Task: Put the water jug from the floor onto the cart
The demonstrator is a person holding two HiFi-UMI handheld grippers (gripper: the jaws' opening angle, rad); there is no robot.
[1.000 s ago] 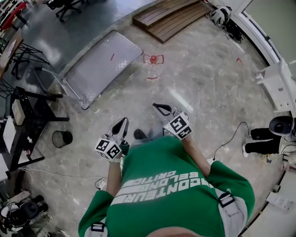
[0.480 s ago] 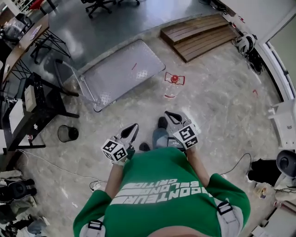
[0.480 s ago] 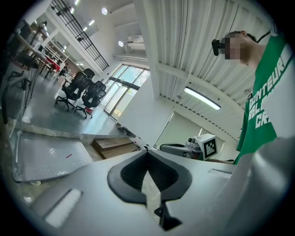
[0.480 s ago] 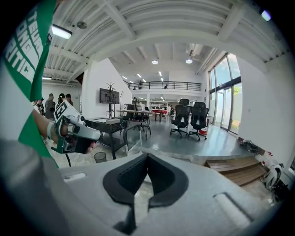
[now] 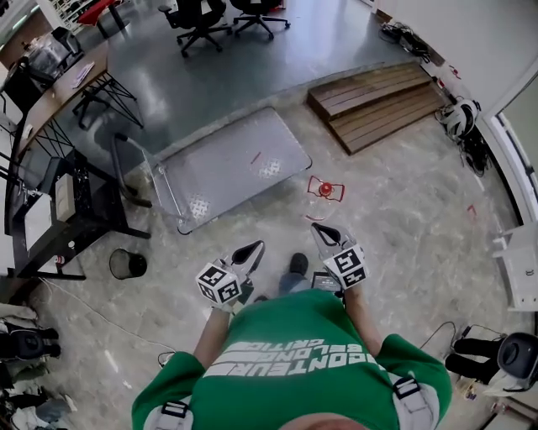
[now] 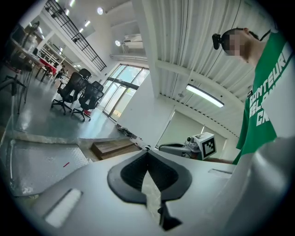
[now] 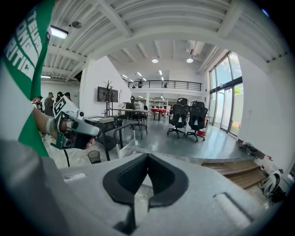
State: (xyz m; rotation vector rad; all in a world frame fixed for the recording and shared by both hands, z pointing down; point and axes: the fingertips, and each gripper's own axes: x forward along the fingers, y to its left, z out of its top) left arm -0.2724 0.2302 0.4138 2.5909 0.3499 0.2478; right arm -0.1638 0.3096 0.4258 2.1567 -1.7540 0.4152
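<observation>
A clear water jug [image 5: 324, 191] with a red cap and red handle stands on the stone floor, just right of the flat metal cart [image 5: 235, 164]. The cart's deck is bare and its push handle [image 5: 126, 155] rises at the left end. My left gripper [image 5: 255, 249] is shut and holds nothing, short of the cart's near edge. My right gripper [image 5: 321, 233] is also shut and holds nothing, a little short of the jug. In the left gripper view the jaws [image 6: 147, 154] meet over the cart deck [image 6: 41, 161]. The right gripper view's jaws [image 7: 147, 159] are pressed together.
A wooden ramp [image 5: 378, 97] lies beyond the jug at the back right. A black waste bin [image 5: 127, 264] and a black desk frame [image 5: 59, 201] stand at the left. Office chairs [image 5: 202, 17] are on the grey floor behind the cart. Cables and gear [image 5: 462, 126] line the right wall.
The person has walked forward, carrying both grippers closer to the cart and the jug. Both sets of jaws stay shut.
</observation>
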